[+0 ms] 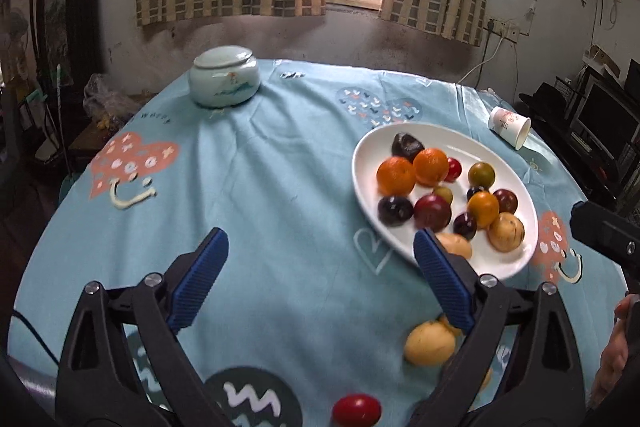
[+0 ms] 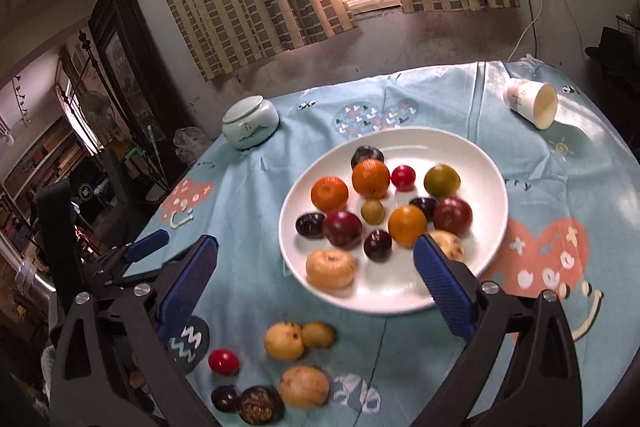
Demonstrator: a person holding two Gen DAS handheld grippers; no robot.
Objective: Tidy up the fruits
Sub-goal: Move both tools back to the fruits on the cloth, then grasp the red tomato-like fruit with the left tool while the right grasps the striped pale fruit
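The white plate (image 2: 472, 163) already carries most of the fruit, grouped toward its centre so that nothing sits against the rim; the remaining pieces lie loose on the blue tablecloth (image 2: 400, 343), short of the plate's near edge, and by judgement these are what is left to collect. The right gripper (image 2: 316, 255) hovers with its jaws spread wide and nothing between them; a red tomato (image 2: 223, 361), two yellow fruits (image 2: 284, 339) touching one another, a larger yellow fruit (image 2: 304, 386) and two dark fruits (image 2: 226, 398) lie below and behind the fingertips, toward the left jaw. The left gripper (image 1: 320, 247) is likewise fully open and empty; a yellow fruit (image 1: 429, 343) rests just inside its right jaw and the red tomato (image 1: 357, 411) lies between the jaws, close to the wrist. Open cloth extends ahead of the left jaws as far as the lidded ceramic jar (image 1: 224, 81); a paper cup (image 2: 530, 103) lies tipped on its side beyond the plate, well apart from both grippers; the loose fruit sits near the table's front edge, so a nudged round piece could roll off.
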